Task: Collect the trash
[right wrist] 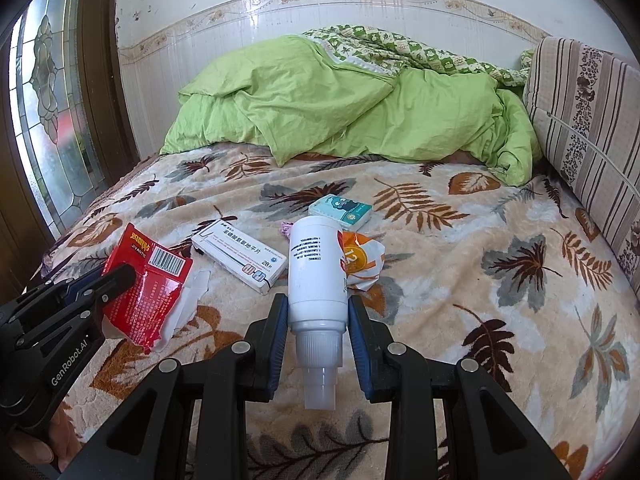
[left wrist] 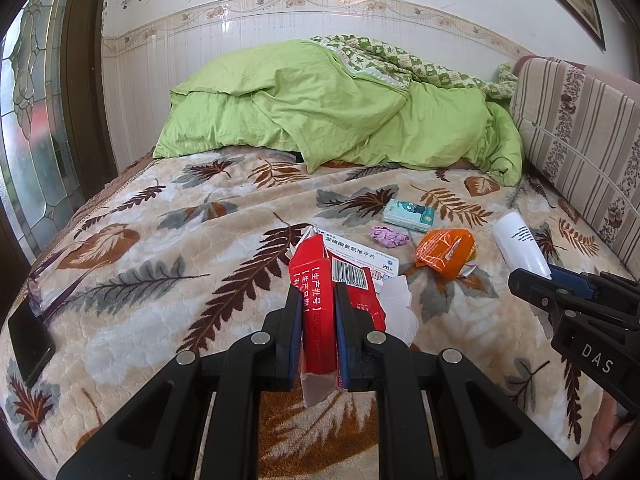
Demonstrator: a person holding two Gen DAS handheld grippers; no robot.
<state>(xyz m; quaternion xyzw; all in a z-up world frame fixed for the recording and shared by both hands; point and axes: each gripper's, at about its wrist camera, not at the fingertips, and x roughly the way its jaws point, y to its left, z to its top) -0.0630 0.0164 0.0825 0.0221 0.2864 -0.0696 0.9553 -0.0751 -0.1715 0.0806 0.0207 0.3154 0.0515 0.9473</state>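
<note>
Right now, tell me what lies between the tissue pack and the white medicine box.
A crumpled purple wrapper lies on the blanket between the tissue pack and the white medicine box; the left wrist view shows it best.

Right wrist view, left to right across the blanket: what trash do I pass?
Red wrapper in the left gripper → white pill box → white bottle in the right gripper → orange wrapper.

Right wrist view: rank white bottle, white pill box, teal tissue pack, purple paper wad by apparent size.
1. white bottle, though nearest the camera, in the right tongs
2. white pill box
3. teal tissue pack
4. purple paper wad, mostly hidden
</note>
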